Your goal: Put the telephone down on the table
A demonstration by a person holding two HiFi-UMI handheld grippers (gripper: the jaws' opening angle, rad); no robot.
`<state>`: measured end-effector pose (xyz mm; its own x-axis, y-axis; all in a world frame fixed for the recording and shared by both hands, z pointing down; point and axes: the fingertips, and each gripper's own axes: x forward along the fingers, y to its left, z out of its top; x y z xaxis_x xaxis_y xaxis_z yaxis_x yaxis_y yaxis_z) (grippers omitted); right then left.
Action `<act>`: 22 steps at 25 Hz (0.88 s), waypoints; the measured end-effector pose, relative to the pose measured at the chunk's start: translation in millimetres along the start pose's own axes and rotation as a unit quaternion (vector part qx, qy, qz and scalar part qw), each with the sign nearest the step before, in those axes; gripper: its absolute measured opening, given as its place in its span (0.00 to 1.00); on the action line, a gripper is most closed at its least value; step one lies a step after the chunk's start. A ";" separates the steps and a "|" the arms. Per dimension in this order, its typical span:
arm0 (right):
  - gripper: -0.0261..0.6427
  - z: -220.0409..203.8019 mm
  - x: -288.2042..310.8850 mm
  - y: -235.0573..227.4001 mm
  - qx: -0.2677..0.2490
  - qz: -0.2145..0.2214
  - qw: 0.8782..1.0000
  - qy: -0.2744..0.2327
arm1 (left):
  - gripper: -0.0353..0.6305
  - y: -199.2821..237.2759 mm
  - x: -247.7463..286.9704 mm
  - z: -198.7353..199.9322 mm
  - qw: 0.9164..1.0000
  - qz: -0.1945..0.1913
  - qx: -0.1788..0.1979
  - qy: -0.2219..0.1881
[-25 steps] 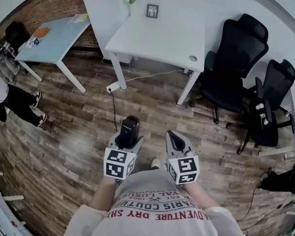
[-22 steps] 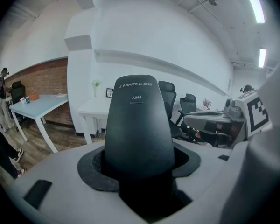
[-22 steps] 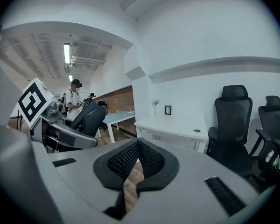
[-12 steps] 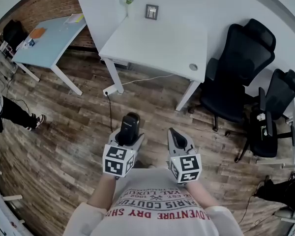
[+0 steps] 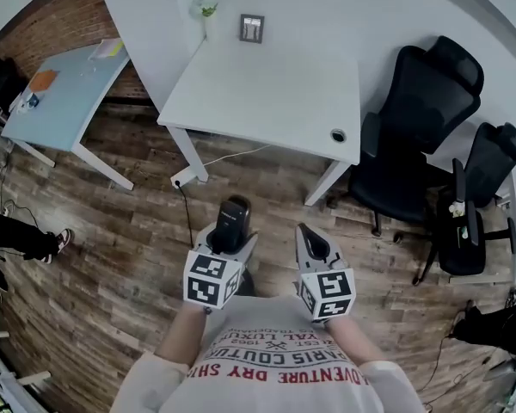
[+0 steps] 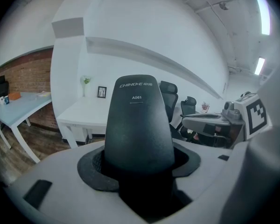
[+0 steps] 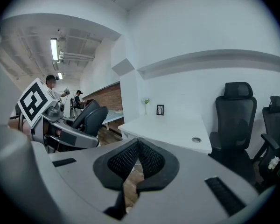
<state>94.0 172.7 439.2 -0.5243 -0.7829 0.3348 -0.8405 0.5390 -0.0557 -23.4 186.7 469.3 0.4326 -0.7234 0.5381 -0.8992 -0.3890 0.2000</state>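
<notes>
A black telephone handset (image 5: 233, 216) stands upright between the jaws of my left gripper (image 5: 229, 241), which is shut on it. In the left gripper view the telephone (image 6: 139, 125) fills the middle and hides the fingertips. My right gripper (image 5: 308, 241) is held beside it at the same height, shut, with its pads touching and nothing between them (image 7: 137, 147). Both are over the wooden floor, short of the white table (image 5: 267, 89), which lies straight ahead and is also seen from each gripper (image 6: 84, 113) (image 7: 172, 127).
On the white table's far edge stand a small picture frame (image 5: 252, 28) and a vase with a plant (image 5: 205, 9). Two black office chairs (image 5: 417, 110) (image 5: 482, 175) stand to its right, a light blue table (image 5: 60, 89) to its left. A power strip (image 5: 182, 179) and cable lie on the floor.
Both grippers and the head view have come closer to the white table, which now looks larger and nearer. The telephone stays in the left gripper; the right gripper stays shut.
</notes>
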 end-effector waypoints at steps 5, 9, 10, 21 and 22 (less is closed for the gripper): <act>0.08 33.6 63.2 -3.7 0.002 -0.024 1.000 -0.006 | 0.49 53.8 28.8 42.9 1.000 -0.025 0.012 -0.003; 0.08 58.2 111.8 -3.1 0.000 -0.043 0.999 -0.013 | 0.49 92.0 50.0 69.3 0.999 -0.047 0.028 -0.001; 0.08 63.1 123.0 -2.9 0.000 -0.046 0.999 -0.014 | 0.49 100.8 55.3 75.0 0.998 -0.051 0.032 0.000; 0.08 82.2 204.0 -14.5 0.010 -0.068 0.998 0.000 | 0.49 165.0 102.0 106.6 0.997 -0.073 0.035 0.019; 0.08 82.6 209.3 -18.6 0.012 -0.070 0.997 0.002 | 0.49 167.6 107.4 108.6 0.996 -0.074 0.034 0.021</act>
<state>-11.5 -26.8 432.6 -0.4012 -0.8491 0.3437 -0.9083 0.4172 -0.0298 -120.7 -18.2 471.7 0.5555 -0.6311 0.5415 -0.8188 -0.5285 0.2240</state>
